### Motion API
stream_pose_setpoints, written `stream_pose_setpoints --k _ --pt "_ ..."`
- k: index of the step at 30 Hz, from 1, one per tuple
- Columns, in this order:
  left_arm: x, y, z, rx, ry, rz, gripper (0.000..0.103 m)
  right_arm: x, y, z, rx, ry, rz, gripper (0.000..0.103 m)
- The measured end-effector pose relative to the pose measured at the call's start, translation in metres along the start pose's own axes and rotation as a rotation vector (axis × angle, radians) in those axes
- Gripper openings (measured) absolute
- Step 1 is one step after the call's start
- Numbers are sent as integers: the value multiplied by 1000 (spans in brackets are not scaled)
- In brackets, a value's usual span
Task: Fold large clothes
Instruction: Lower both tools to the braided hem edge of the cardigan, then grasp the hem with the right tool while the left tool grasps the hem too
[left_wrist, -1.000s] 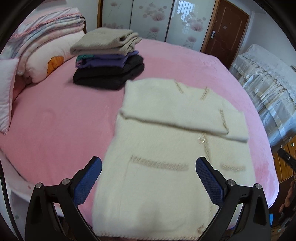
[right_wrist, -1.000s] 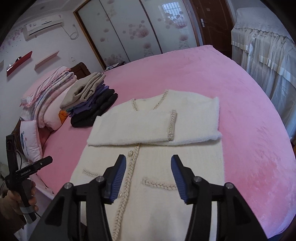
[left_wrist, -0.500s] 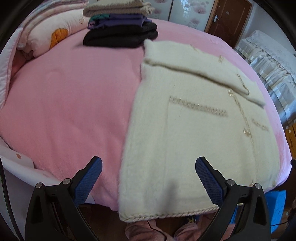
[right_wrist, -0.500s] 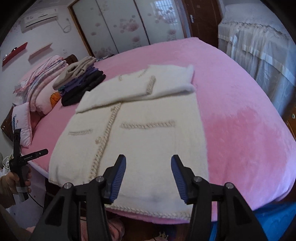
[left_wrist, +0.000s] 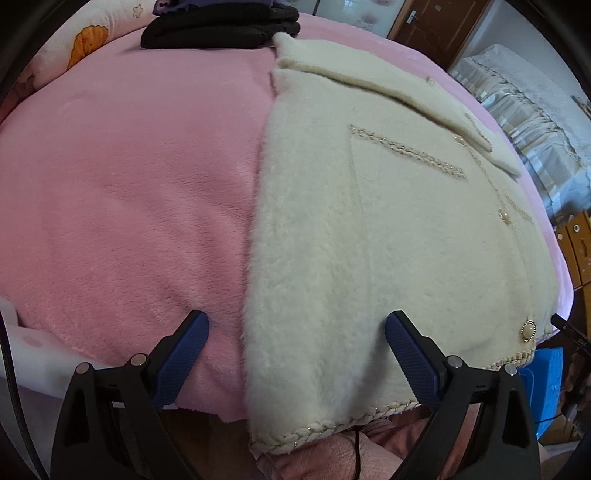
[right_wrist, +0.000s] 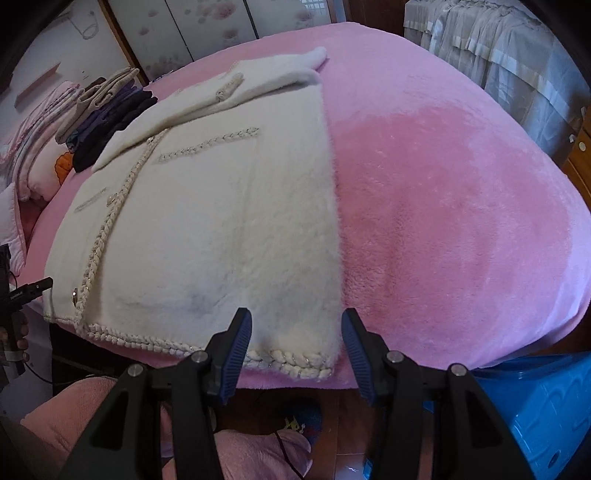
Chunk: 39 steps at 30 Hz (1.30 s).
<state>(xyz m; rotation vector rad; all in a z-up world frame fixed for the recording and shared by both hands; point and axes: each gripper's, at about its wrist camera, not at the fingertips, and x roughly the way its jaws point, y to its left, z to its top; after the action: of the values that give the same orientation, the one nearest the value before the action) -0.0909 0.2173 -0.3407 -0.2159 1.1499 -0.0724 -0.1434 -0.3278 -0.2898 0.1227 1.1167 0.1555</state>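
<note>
Cream cardigan (left_wrist: 388, 236) hem corners between spread, empty jaws of left gripper (left_wrist: 297, 326) and right gripper (right_wrist: 296, 325), long axis running away, collar farthest

We see a fluffy cream cardigan (left_wrist: 388, 240) with braided trim on a plush pink blanket (left_wrist: 129, 184); ribbed blue pads (right_wrist: 236, 347), matt black gripper frames.

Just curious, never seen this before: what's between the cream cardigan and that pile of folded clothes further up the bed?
Nothing: in the right wrist view the cardigan reaches the pile of folded clothes, hiding its lower edge.
</note>
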Motion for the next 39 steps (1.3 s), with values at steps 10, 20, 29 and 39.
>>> stream_pose_setpoints --k 10,20,29,39 --pt "1 11 -22 4 -88 -58 97 20 -11 -9 -45 -80 52 51" --pt "-2 13 -32 74 -48 -86 97 23 -20 -15 -50 -85 119 51" --pt "-1 8 -34 77 -28 -111 89 21 -22 -22 -68 -38 169 51" --pt "-1 15 -28 -64 -18 -194 18 27 -20 -2 30 -60 290 17"
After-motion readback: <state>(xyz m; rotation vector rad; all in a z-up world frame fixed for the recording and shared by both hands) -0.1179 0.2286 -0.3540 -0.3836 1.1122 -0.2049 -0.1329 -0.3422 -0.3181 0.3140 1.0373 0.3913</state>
